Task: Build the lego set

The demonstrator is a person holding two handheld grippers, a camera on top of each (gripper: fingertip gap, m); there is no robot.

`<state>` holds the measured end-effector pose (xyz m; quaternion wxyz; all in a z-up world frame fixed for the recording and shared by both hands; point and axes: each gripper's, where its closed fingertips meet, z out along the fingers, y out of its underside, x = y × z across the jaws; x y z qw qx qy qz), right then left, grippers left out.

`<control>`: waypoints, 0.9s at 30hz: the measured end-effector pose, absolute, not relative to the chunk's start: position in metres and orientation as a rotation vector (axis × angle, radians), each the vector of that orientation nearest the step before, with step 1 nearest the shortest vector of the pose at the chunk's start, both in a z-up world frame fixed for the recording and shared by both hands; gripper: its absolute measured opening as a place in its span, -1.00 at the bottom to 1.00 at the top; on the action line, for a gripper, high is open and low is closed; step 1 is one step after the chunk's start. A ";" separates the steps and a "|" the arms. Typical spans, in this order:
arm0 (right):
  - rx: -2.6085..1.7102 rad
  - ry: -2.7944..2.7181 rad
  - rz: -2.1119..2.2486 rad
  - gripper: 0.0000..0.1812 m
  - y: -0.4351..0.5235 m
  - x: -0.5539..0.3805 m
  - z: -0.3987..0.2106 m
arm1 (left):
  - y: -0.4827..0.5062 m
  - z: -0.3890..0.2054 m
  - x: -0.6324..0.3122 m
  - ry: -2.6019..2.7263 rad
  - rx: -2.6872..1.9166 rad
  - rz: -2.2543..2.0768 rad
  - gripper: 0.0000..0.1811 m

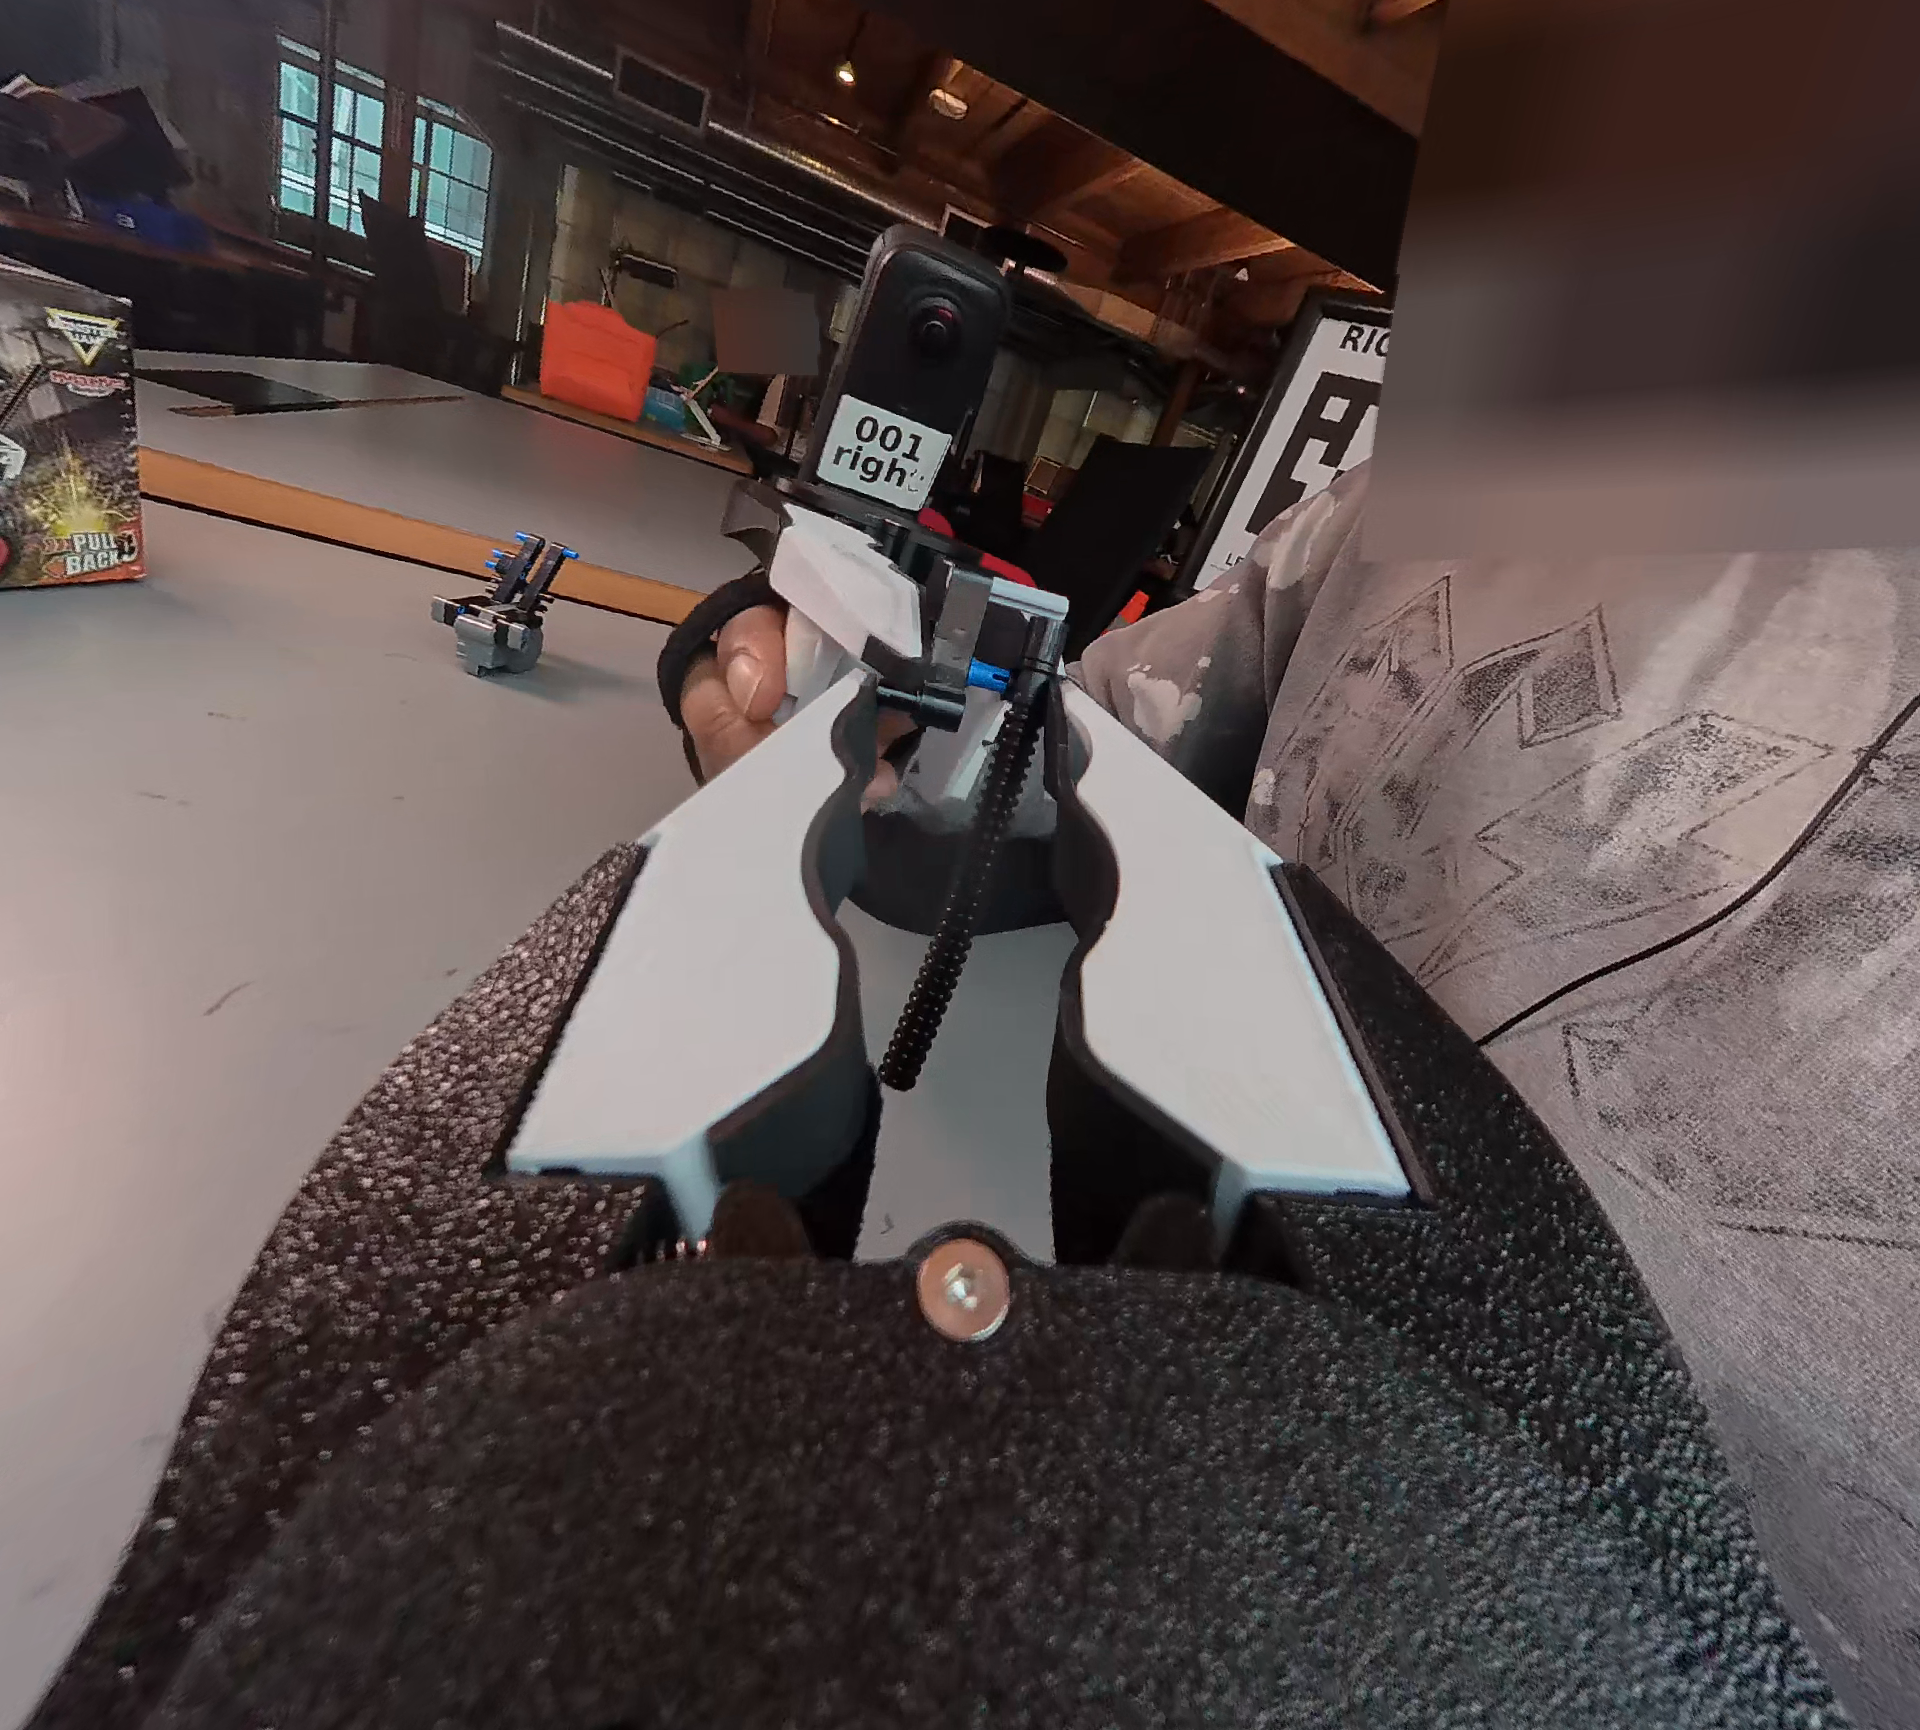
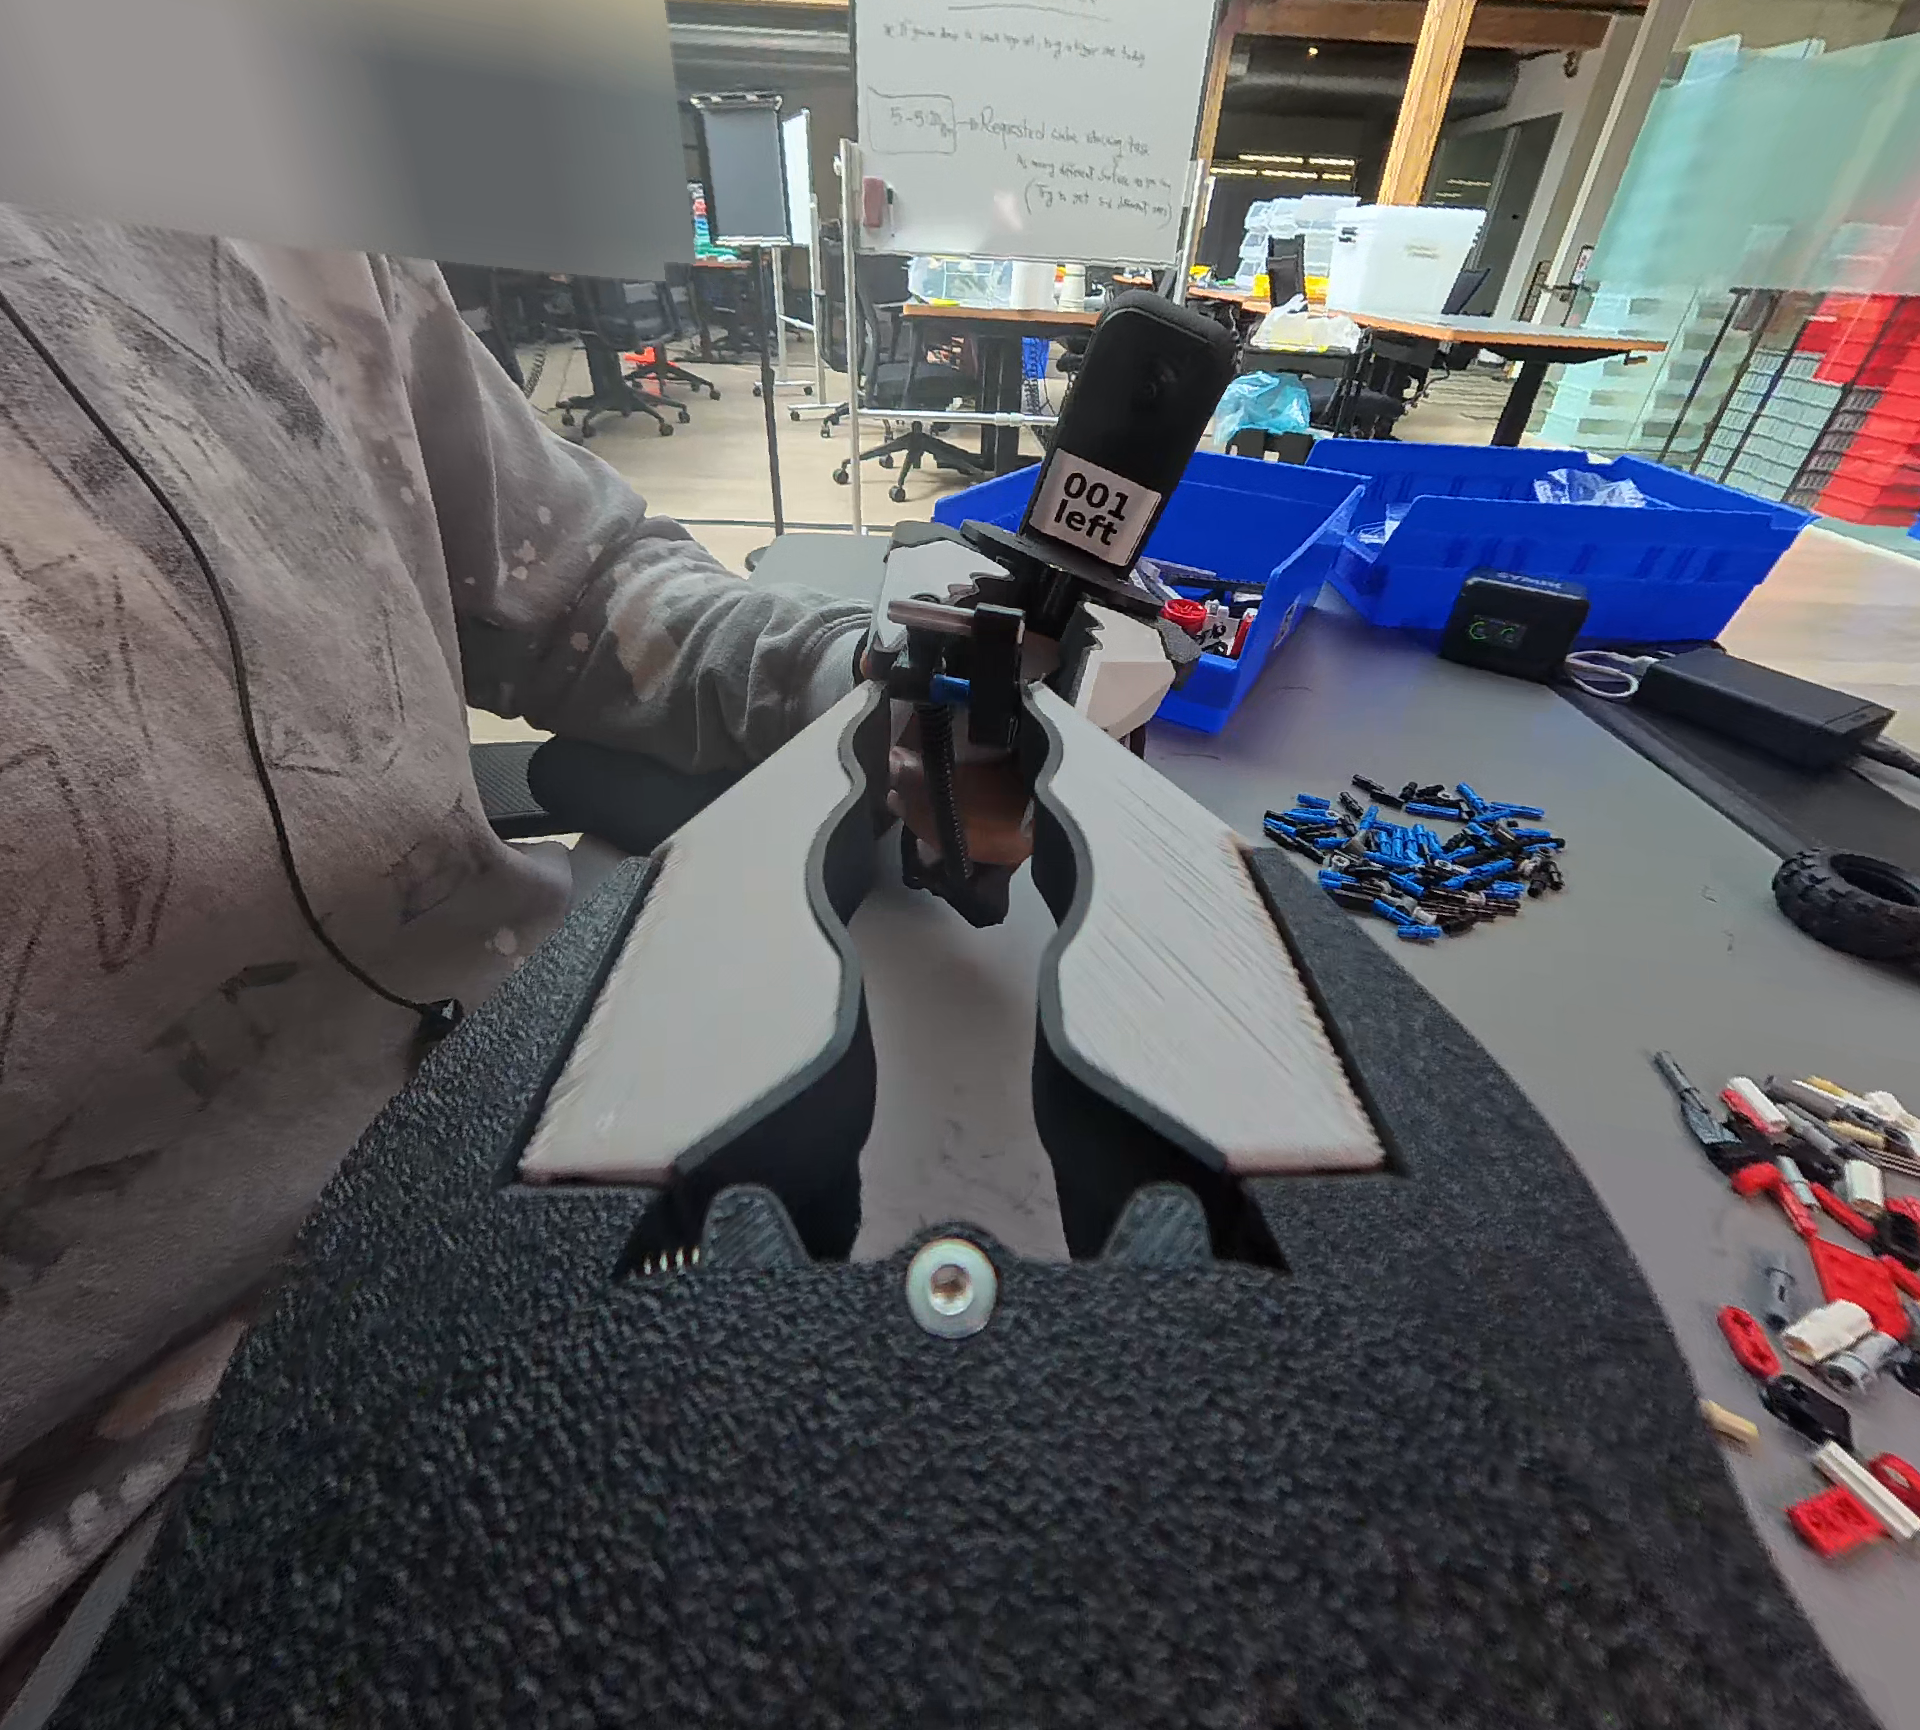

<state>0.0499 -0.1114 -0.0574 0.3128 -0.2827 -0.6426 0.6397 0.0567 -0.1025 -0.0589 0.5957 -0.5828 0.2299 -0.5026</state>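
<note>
Left wrist view: left gripper (image 1: 961, 704) was pinched at its tips on a small black lego assembly (image 1: 951, 678) with a blue pin (image 1: 987, 674) sticking out toward 3 o'clock and a black ribbed flexible rod (image 1: 966, 891) hanging back between the fingers toward 6 o'clock. The right gripper faced it from 12 o'clock, its fingertips at the same piece; whether they clamped it could not be told here. A second grey-and-black sub-build (image 1: 499, 605) sat well apart on the grey table (image 1: 260, 797) at 9 o'clock, with the set's box (image 1: 62, 433) farther out at the left edge. Right wrist view: right gripper (image 2: 951, 693) had its tips closed around the same assembly (image 2: 961, 652), the rod (image 2: 951, 807) drooping toward 6 o'clock, the left gripper opposite at 12 o'clock. Loose blue and black pins (image 2: 1413, 859) lay at 3 o'clock, a tyre (image 2: 1849, 901) beyond them, red, white and black parts (image 2: 1829, 1265) at 4 o'clock, blue bins (image 2: 1538, 537) at 1 o'clock. Handling, judged: the assembly looked light and rigid, smooth plastic, likely to twist or pop apart at pin joints under side load; the rod was bendy, a poor hold. Best held on the flat black beam sides, near the joint.
</note>
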 end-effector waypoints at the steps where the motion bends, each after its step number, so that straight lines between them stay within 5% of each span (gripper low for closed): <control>1: -0.745 -1.699 1.701 -0.73 -0.112 0.051 -0.057 | -0.103 -0.059 0.057 0.537 -1.352 -1.171 -0.66; 27: -0.740 -1.696 1.754 -0.77 -0.112 0.052 -0.054 | -0.105 -0.055 0.057 0.493 -1.324 -1.246 -0.68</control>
